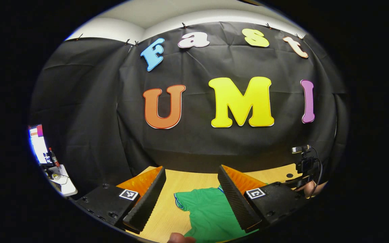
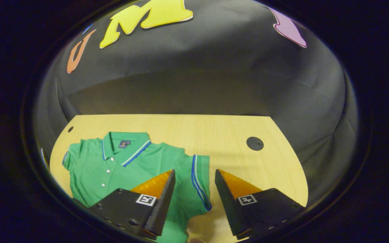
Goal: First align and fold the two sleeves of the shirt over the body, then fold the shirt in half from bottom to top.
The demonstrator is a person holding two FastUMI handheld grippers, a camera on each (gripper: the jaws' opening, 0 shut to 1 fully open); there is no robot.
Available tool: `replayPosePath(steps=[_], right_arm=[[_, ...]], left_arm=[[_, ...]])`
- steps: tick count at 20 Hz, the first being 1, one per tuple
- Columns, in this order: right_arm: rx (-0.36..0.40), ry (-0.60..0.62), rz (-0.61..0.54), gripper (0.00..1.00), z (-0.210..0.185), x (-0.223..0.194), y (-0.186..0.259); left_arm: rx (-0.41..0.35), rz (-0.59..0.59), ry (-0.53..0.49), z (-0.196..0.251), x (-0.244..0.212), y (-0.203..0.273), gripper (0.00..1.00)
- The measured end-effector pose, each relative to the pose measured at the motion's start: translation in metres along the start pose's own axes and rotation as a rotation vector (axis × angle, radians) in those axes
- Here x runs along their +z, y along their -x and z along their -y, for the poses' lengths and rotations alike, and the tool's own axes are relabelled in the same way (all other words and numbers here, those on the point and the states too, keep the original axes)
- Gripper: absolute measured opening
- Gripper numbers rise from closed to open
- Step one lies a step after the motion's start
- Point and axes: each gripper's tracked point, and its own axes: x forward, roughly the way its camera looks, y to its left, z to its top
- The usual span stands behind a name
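Green short-sleeved polo shirt (image 2: 120, 165) with blue-and-white trim lies flat, collar toward the far wall, on the pale wooden desk (image 2: 214, 135). Right tool (image 2: 194, 175) hangs above the shirt's sleeve cuff, fingers spread apart, holding nothing. Left tool (image 1: 191, 172) likewise spread wide and empty, over a sleeve of the shirt (image 1: 208, 209). Small camera on a stand (image 1: 304, 160) at the desk's far edge.

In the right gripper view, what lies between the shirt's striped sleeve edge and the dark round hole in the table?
Only bare wooden table lies between the sleeve of the green shirt and the hole, in the right gripper view.
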Motion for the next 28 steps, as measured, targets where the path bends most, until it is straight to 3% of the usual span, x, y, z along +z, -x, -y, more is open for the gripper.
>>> replayPosePath(steps=[6, 10, 14, 15, 23, 28], right_arm=[[0.028, 0.005, -0.119, 0.76, 0.011, -0.044, -0.031], [0.088, 0.003, -0.107, 0.70, 0.009, -0.040, -0.036], [0.132, 0.018, -0.105, 0.09, -0.002, -0.043, -0.032], [0.130, 0.006, -0.111, 0.00, -0.002, -0.041, -0.033], [0.139, -0.091, -0.053, 0.00, -0.002, -0.016, -0.005], [0.120, -0.106, -0.017, 0.00, -0.029, 0.006, 0.014]], left_arm=[[-0.002, -0.015, -0.017, 0.006, -0.005, -0.006, 0.99], [-0.008, -0.024, -0.020, 0.014, -0.007, -0.012, 0.99], [-0.030, -0.022, -0.032, 0.024, -0.006, -0.014, 0.99], [-0.035, -0.020, -0.036, 0.026, -0.005, -0.015, 0.99], [-0.050, -0.018, -0.036, 0.027, -0.007, -0.018, 0.99], [-0.051, -0.007, -0.037, 0.020, -0.004, -0.015, 0.99]])
